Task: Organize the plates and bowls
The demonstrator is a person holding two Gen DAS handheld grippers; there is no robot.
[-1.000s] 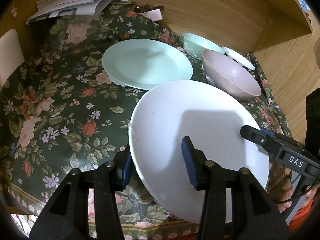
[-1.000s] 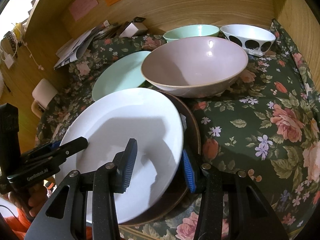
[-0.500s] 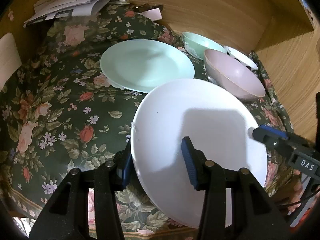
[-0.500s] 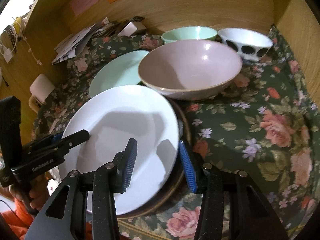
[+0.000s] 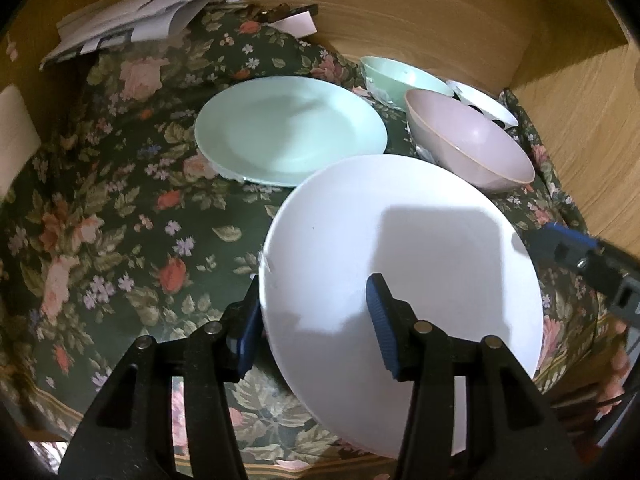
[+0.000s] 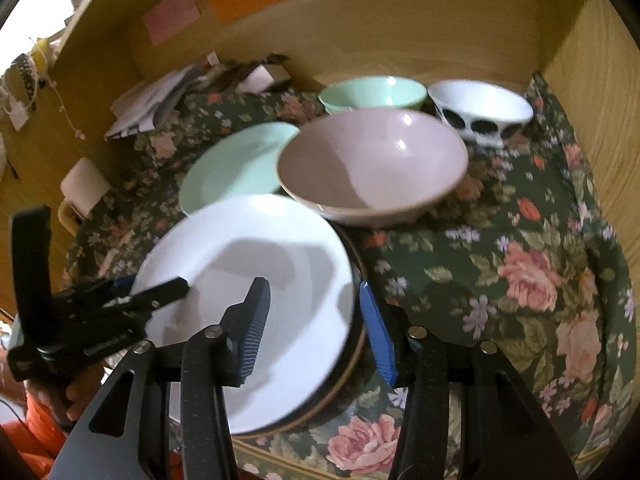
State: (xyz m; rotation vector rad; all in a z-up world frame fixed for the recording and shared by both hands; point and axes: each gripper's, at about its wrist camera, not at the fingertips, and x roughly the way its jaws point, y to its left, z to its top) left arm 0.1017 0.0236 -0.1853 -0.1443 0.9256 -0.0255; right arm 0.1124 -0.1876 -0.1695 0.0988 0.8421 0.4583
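We see our left hand-held gripper [image 5: 316, 320] with its blue pads spread around the near left rim of the white plate [image 5: 400, 264]: one pad sits outside the rim, the other over the plate's face, and we cannot tell whether they clamp it. Our right hand-held gripper [image 6: 316, 324] has its jaws apart too, straddling the right rim of the same white plate [image 6: 248, 280], one pad above the plate's face and one outside the edge.

The white plate lies near the front edge of the table [image 6: 520, 240], which is covered in a dark floral cloth. In the right wrist view it rests on a dark brown plate [image 6: 352, 356], of which only a rim shows on the right side.

Behind it a mint green plate [image 5: 288, 128] lies flat toward the middle of the table. The pink bowl [image 6: 372, 168] stands just behind the white plate; we cannot tell whether they touch. Near the back edge stand a mint green bowl [image 6: 376, 94] and a white bowl with black dots [image 6: 480, 112], side by side. A pile of papers [image 5: 132, 20] sits at the back left corner.
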